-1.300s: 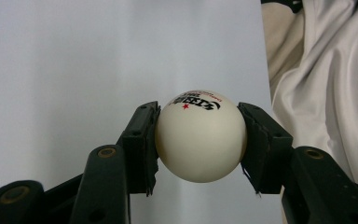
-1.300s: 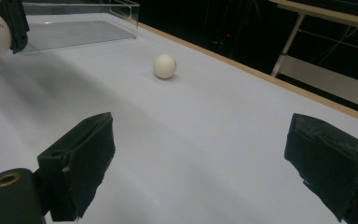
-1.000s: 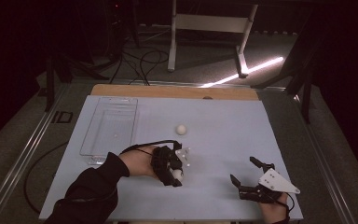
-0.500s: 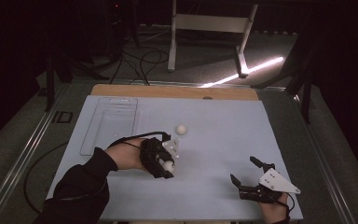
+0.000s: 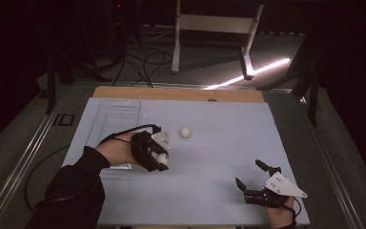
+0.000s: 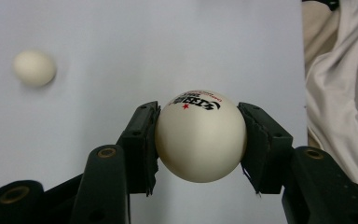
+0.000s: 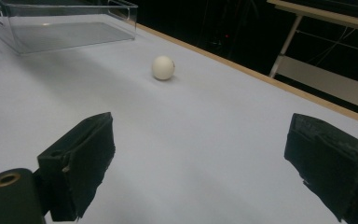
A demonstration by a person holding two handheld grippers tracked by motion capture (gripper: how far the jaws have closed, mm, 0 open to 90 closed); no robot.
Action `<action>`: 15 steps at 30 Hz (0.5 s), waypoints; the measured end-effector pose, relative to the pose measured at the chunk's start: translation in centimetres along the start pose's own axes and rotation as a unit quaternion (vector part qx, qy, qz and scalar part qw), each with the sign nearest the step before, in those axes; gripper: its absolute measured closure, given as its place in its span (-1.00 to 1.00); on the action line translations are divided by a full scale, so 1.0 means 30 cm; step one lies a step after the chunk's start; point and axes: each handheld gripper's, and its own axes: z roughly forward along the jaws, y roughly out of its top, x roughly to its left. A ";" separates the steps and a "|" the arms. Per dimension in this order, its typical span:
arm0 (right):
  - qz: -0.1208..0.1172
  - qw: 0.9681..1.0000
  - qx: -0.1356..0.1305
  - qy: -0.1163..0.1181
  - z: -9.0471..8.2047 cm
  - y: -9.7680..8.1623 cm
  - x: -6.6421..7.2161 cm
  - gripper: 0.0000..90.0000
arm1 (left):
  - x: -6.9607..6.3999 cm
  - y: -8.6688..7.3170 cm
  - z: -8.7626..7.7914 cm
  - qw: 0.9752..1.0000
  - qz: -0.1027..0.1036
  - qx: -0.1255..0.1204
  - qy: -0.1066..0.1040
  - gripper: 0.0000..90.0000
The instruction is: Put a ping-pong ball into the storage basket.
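Left gripper point(image 6: 200, 140): jaws clamped on a white table-tennis ball point(image 6: 200, 137), one pad on each side at the ball's widest line. Printed lettering and a small red star face up between the pads. In the high view this gripper point(image 5: 161, 160) sits left of centre on the counter point(image 5: 228, 143), with the held ball point(image 5: 163, 159) at its tip, just right of the clear plastic tray point(image 5: 116, 114).

Right gripper point(image 7: 200, 163): jaws wide apart, nothing between them. In the high view it point(image 5: 257, 183) rests at the near right of the counter, well apart from the left one.

Second ball point(image 5: 185, 132): loose on the counter, slightly farther and to the right of the left gripper. It also appears in the left gripper view point(image 6: 34, 68) and the right gripper view point(image 7: 163, 67). The tray point(image 7: 65, 23) stands empty at the far left in the right gripper view.

Handling assessment: the ball is judged very light, hollow and thin-walled, with a smooth, hard surface. It should roll at the slightest touch and could squirt out of an off-centre pinch. Excess squeeze may dent it. Best hold is across the full diameter with modest pressure, as the held ball is now gripped. The loose ball calls for a straight descent with the pads bracketing it evenly before closing.
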 end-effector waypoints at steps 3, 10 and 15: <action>0.002 1.000 0.001 0.000 0.000 -0.001 0.000 -0.82 | 0.019 -0.020 -0.028 1.000 -0.010 -0.008 0.013 0.16; 0.003 1.000 0.001 0.001 0.001 -0.001 0.001 -0.81 | 0.045 -0.055 -0.082 0.999 -0.020 -0.013 0.021 0.16; 0.005 1.000 0.002 0.003 0.004 -0.001 0.004 -0.82 | 0.061 -0.075 -0.121 0.999 -0.027 -0.017 0.031 0.16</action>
